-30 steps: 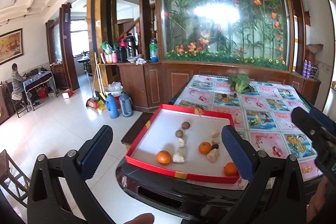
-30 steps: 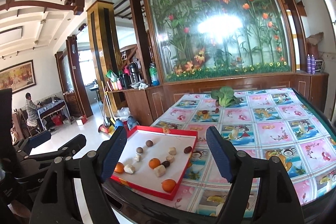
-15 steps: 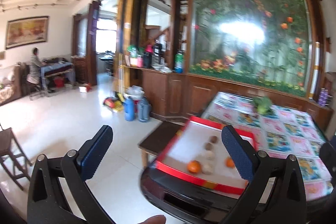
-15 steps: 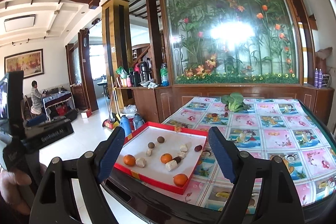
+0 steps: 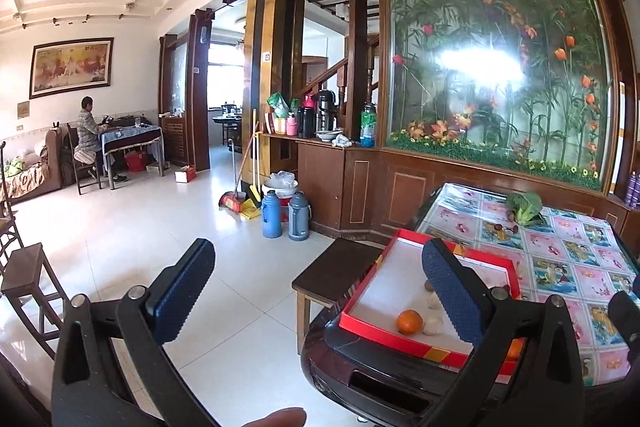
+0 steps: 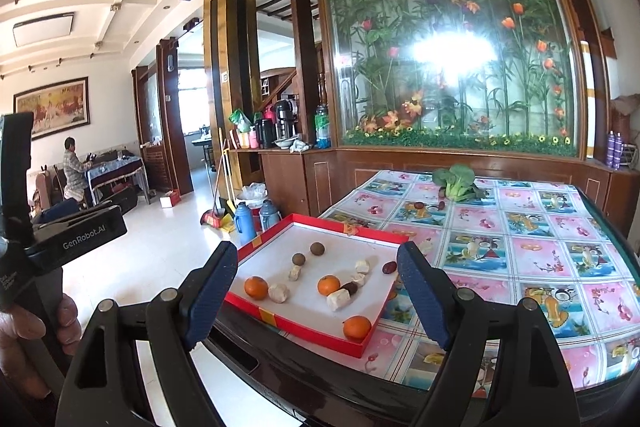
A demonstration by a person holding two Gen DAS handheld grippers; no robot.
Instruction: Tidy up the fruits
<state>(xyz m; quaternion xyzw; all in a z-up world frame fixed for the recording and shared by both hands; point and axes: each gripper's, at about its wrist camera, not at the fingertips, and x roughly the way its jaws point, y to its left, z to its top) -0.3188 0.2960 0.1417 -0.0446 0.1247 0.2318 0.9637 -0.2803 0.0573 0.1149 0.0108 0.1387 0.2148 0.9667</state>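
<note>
A red-rimmed white tray (image 6: 352,229) sits at the table's near left corner and also shows in the left wrist view (image 5: 380,329). In it lie three oranges (image 6: 256,287), two brown round fruits (image 6: 317,249), dark dates (image 6: 389,267) and several pale chunks (image 6: 338,299). My right gripper (image 6: 316,295) is open and empty, held in front of the tray and apart from it. My left gripper (image 5: 316,291) is open and empty, off the table's left side over the floor. One orange (image 5: 409,321) shows beside its right finger.
The table (image 6: 520,247) has a patterned cloth with a green vegetable (image 6: 456,181) and small dark fruits at its far side. A low wooden stool (image 5: 336,271) stands left of the table. Two thermos flasks (image 5: 286,215) and a broom are on the floor. A wooden partition stands behind.
My left gripper has swung left, away from the tray, now facing the floor and room. My right gripper has turned slightly left; the tray sits more centred between its fingers.
</note>
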